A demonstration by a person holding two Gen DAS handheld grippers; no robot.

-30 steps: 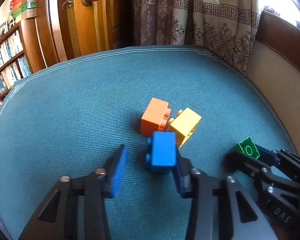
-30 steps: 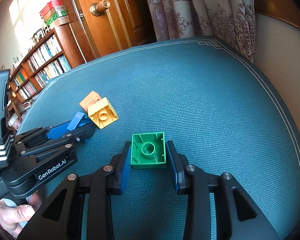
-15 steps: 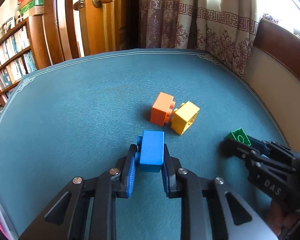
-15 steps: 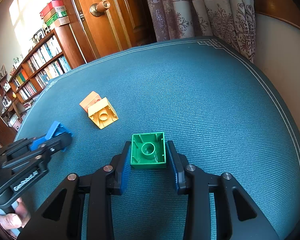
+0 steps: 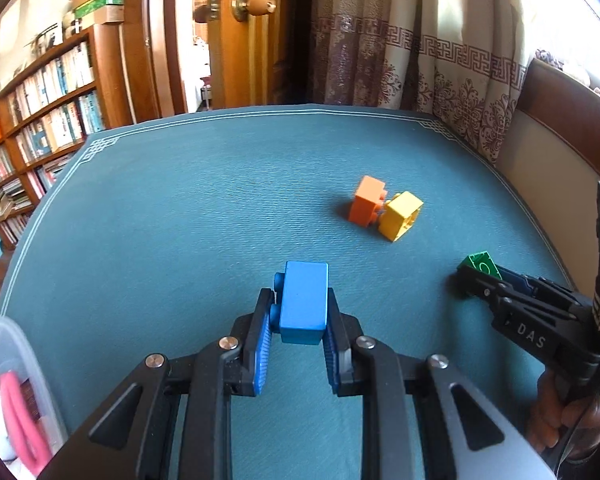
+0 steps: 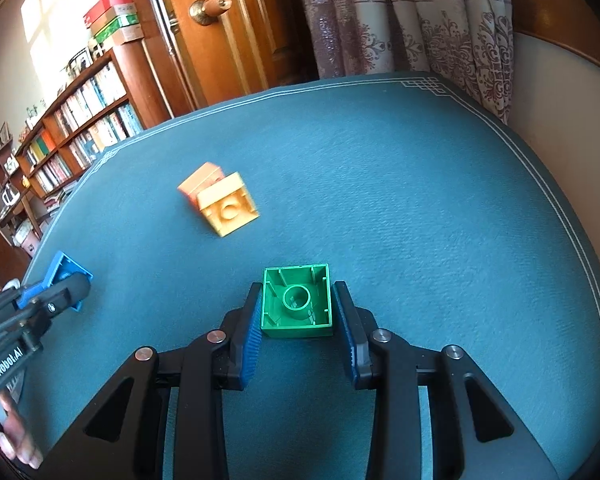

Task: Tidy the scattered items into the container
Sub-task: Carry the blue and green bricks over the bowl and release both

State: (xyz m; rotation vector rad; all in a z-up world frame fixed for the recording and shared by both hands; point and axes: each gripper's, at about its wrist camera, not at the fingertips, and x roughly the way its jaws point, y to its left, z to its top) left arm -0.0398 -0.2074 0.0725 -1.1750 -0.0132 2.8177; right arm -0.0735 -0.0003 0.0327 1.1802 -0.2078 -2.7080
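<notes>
My left gripper (image 5: pixel 298 312) is shut on a blue brick (image 5: pixel 303 300), held above the teal cushion (image 5: pixel 200 200). My right gripper (image 6: pixel 298 308) is shut on a green brick (image 6: pixel 297 300) with its hollow underside facing up. An orange brick (image 5: pixel 366 200) and a yellow brick (image 5: pixel 401 215) lie touching each other on the cushion, ahead and to the right of the blue brick. In the right wrist view the pair, orange brick (image 6: pixel 198 181) and yellow brick (image 6: pixel 228 210), sits ahead to the left. A clear plastic container (image 5: pixel 8 392) shows at the lower left edge of the left wrist view.
The cushion ends at a white piped border. A wooden door (image 5: pixel 236 32) and patterned curtains (image 5: pixel 420 52) stand behind it, a bookshelf (image 5: pixel 32 132) to the left, a padded seat back (image 5: pixel 556 148) on the right. Pink and white items lie in the container. A hand (image 6: pixel 16 436) holds the left gripper.
My left gripper closed on the blue brick, lifted it and drew back to the left, away from the orange and yellow bricks. The right gripper kept its hold on the green brick.
</notes>
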